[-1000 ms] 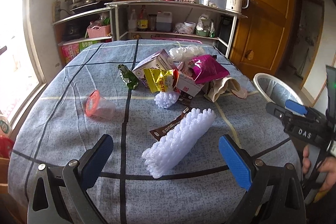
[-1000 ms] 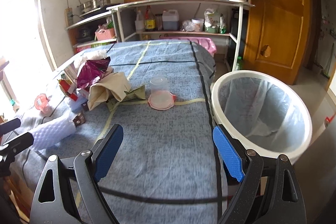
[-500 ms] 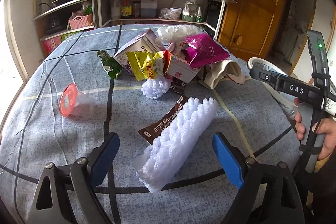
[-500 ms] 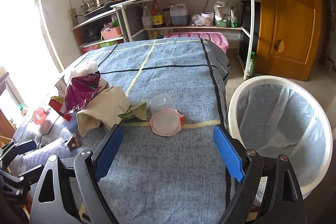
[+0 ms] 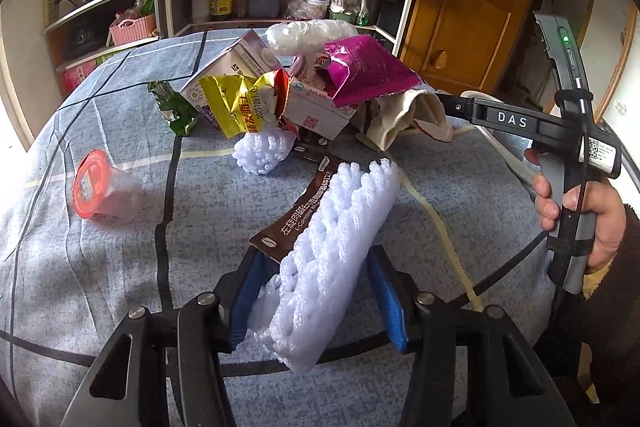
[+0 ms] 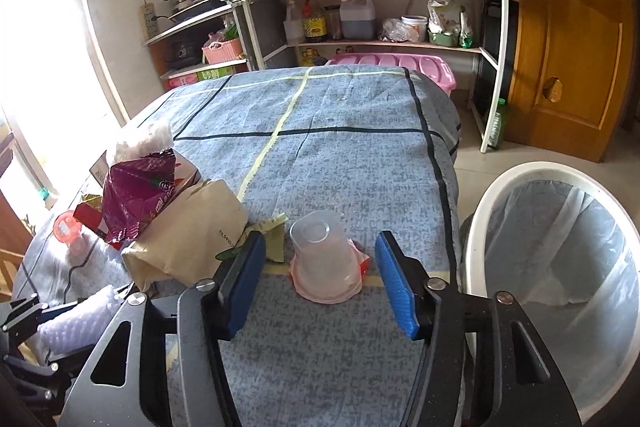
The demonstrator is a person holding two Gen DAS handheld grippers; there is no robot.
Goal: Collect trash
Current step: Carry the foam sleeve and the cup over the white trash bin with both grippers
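Nearest us, our left gripper (image 5: pixel 316 301) has its jaws drawn in around the white foam sleeve (image 5: pixel 332 247). The pads flank its near end, and we cannot tell whether both already press on it. It lies along the blue checked counter (image 5: pixel 120 267), pointing toward 1 o'clock, so taking it across its narrow width suits the jaws. A brown coffee sachet (image 5: pixel 298 211) lies partly under it at 11 o'clock and may lift with it.

Our right gripper (image 6: pixel 320 281) holds nothing; its jaws stand wide on either side of an upturned clear cup (image 6: pixel 322 261), apart from it. The lined bin (image 6: pixel 560 267) waits at 3 o'clock, beside the counter's edge, handy for dropping. Farther off at 12 o'clock the wrapper pile (image 5: pixel 304 87) remains.
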